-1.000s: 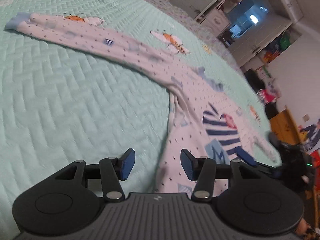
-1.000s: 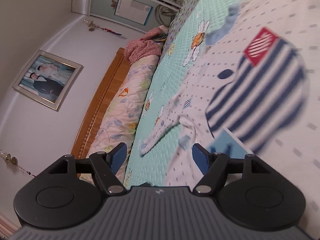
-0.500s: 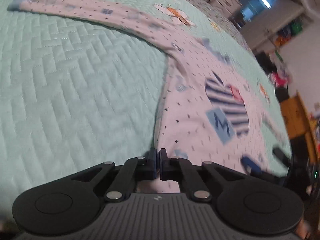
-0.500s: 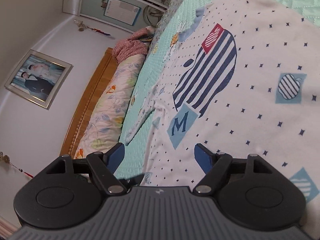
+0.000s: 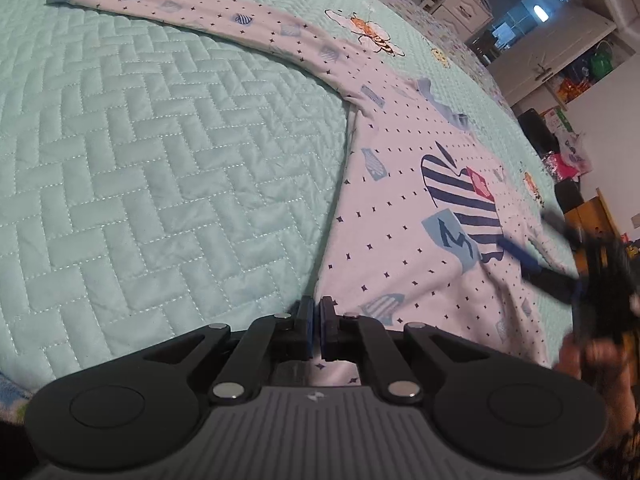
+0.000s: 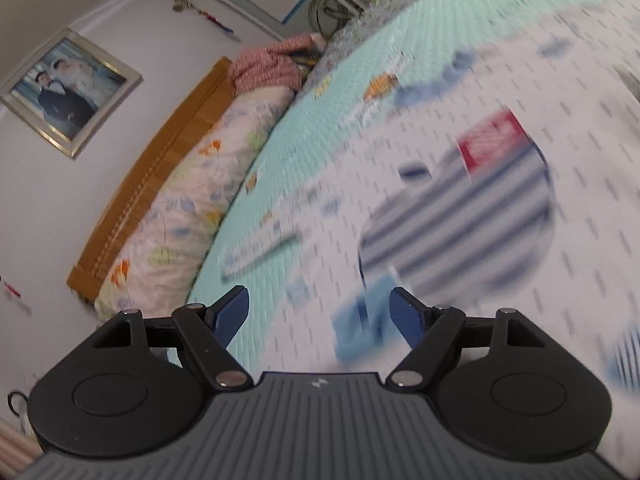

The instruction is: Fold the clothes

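Observation:
A white long-sleeved shirt [image 5: 400, 216] with small dark dots and a navy striped apple print lies spread flat on the mint quilted bedspread [image 5: 160, 160]. One sleeve [image 5: 240, 28] stretches away to the upper left. My left gripper [image 5: 316, 320] is shut, pinching the shirt's near side edge by the hem. In the right wrist view the shirt [image 6: 500, 128] is blurred by motion, and my right gripper [image 6: 320, 312] hovers open just above it with nothing between its pads. The left wrist view shows the right gripper [image 5: 534, 240] as a blur over the shirt's far side.
A wooden headboard [image 6: 152, 184], a floral pillow [image 6: 188, 216] and a pink blanket [image 6: 272, 68] line one end of the bed. A framed photo [image 6: 68, 92] hangs on the wall. White cabinets [image 5: 540, 32] and clutter stand beyond the bed's far side.
My left gripper went from open to shut on the shirt's edge and shifted slightly. My right gripper swung across the shirt, staying open; its view is now blurred.

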